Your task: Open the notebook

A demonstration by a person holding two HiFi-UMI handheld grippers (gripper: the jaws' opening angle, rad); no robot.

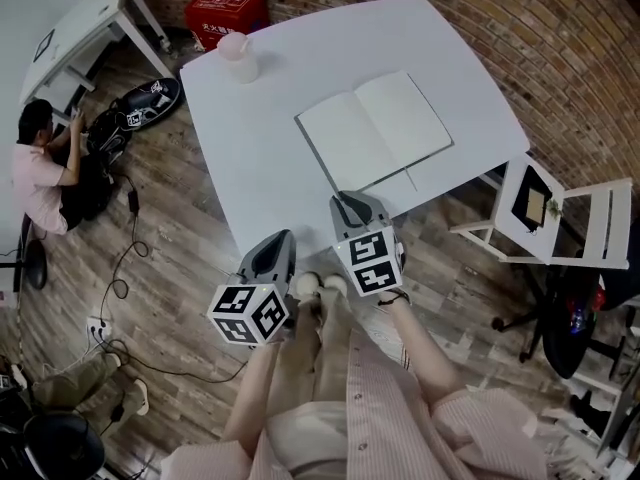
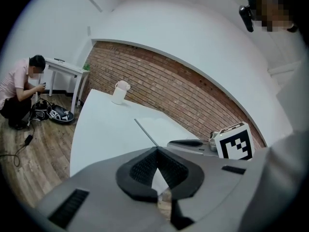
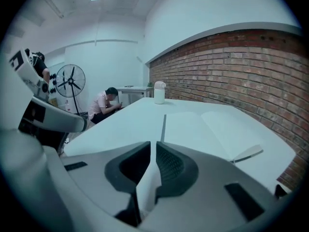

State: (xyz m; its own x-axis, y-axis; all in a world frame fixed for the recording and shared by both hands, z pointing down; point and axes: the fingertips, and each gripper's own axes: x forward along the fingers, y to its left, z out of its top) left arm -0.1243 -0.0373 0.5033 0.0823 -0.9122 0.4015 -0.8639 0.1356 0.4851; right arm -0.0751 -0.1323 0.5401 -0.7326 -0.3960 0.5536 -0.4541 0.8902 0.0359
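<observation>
**Notebook lies open**

Head view: the notebook (image 1: 375,133) lies open on the worktop (image 1: 250,168), at twelve o'clock from the right tongs (image 1: 347,203).
Left gripper view: the left tongs (image 2: 156,150) are closed and empty.
Right gripper view: the right tongs are barely parted and empty.

nothing legible anywhere. the red box (image 1: 226,10) at the upper left of the head view carries white lettering, too small to make out.

Left gripper (image 2: 157,150) fingers (image 2: 140,169) together, notebook (image 2: 166,129) on white table (image 2: 101,124) ahead.
</observation>
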